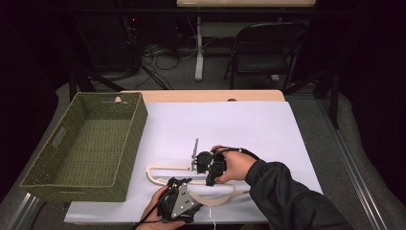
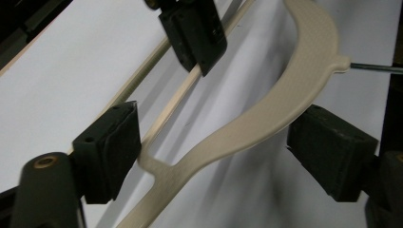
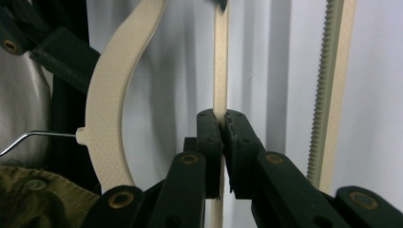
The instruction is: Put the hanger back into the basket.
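Cream hanger (image 1: pixel 191 179) lies on the white table sheet (image 1: pixel 249 129), at 3 o'clock of the woven basket (image 1: pixel 91 143). Right gripper (image 3: pixel 222 124) clamps its thin bar; left gripper (image 2: pixel 214 142) stands wide, straddling the curved shoulder, pads apart from it.

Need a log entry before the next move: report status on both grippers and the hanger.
Right gripper shut on hanger thin bar. Left gripper open, jaws straddling the curved shoulder. Hanger flat on white sheet. Basket left, apart.

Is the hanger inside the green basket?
No, the hanger lies on the white table beside the basket.
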Demonstrator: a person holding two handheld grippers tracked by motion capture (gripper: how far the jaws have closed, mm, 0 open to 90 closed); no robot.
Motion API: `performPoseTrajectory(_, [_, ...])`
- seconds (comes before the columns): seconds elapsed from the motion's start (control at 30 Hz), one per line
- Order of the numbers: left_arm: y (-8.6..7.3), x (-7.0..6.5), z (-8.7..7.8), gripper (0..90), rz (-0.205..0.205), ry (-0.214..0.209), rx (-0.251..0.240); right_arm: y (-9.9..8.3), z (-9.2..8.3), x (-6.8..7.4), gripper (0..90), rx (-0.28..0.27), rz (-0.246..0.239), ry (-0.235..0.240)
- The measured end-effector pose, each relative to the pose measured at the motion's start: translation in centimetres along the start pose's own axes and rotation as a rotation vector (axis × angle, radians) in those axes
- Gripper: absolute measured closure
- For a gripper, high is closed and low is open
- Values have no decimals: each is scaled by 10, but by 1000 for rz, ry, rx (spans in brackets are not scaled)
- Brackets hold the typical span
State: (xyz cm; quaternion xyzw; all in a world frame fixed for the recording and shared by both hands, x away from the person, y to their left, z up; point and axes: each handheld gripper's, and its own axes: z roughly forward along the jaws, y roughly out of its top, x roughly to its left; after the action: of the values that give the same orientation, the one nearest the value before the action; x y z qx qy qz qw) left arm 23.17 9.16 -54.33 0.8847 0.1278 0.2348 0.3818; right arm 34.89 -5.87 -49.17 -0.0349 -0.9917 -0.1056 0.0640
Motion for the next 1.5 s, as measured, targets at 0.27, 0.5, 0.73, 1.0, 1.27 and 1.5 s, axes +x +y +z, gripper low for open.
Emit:
performPoseTrajectory(0.27, [0,-2,1,442,23,-80,-10,4,5,-1,854,-6,-4,-6])
performPoseTrajectory(0.5, [-2,1,4,509,-11,-153,6,6,12,1,853,12,-14,-3])
performPoseTrajectory(0.73, [-3,5,3,543,-52,-171,0,5,17,1,849,5,-12,-1])
performPoseTrajectory(1.0, [-2,5,2,546,-53,-164,-2,-9,-7,11,753,-102,-17,-88])
performPoseTrajectory(1.27, [-1,6,1,548,-54,-163,1,-51,-27,42,673,-173,-36,-75])
performPoseTrajectory(1.5, [1,8,1,553,-61,-163,-3,-56,-24,62,598,-181,-104,-86])
